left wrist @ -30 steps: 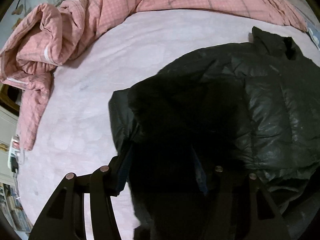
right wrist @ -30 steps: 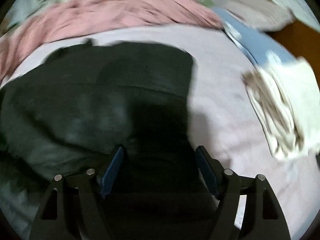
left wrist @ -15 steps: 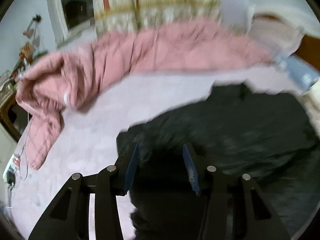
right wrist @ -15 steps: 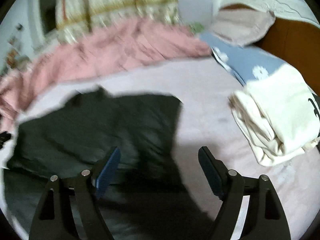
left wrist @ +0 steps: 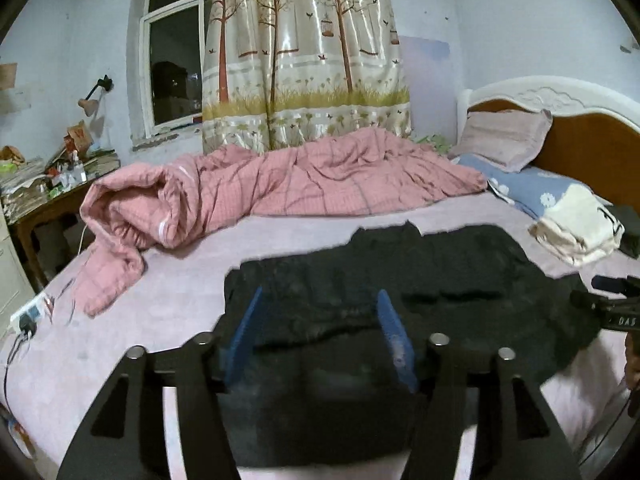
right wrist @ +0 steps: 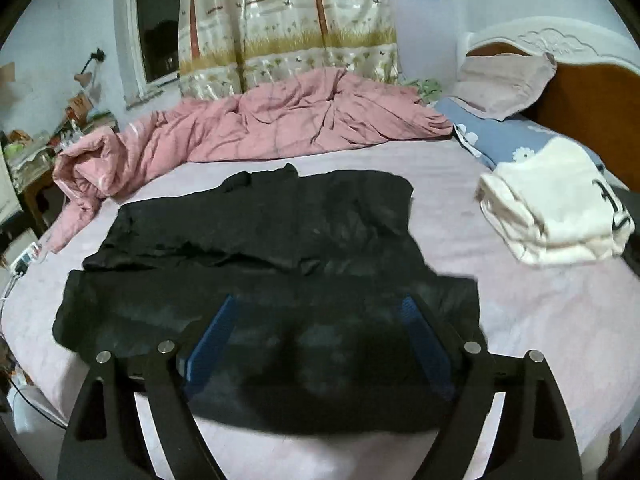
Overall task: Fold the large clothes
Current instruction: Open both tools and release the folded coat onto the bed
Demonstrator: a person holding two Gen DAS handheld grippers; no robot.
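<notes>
1. Right now left gripper [left wrist: 318,330]: matte black arms, ribbed blue pads [left wrist: 394,334], spread wide, gripping nothing. It sits above the near edge of the black jacket [left wrist: 400,292].
2. Right gripper [right wrist: 316,340]: same build, jaws parted, empty, over the jacket's near hem. Its body also shows at the right edge of the left wrist view.
3. Jacket: black, puffy, faint sheen, quilted look. Spread flat across the middle of the bed, collar [right wrist: 288,172] at the far side. One panel or sleeve is folded over the body, leaving a horizontal crease line. Near hem is blurred in both views.
4. Sheet [right wrist: 540,312]: pale pink, smooth, slightly mottled.
5. Far side: pink checked quilt [left wrist: 280,188], bunched in a long roll, left end drooping over the bed edge.
6. Right: folded cream cloth stack [right wrist: 560,208], well apart from the jacket. Blue flowered pillow [right wrist: 500,136] and a mauve pillow [left wrist: 504,140] behind it, against an orange-brown headboard [left wrist: 592,148] with white trim.
7. Far wall: satin tree-print curtain [left wrist: 304,52], dark window [left wrist: 176,64] at left.
8. Left: cluttered wooden desk [left wrist: 40,204], power strip [left wrist: 30,312] on the bed edge.
</notes>
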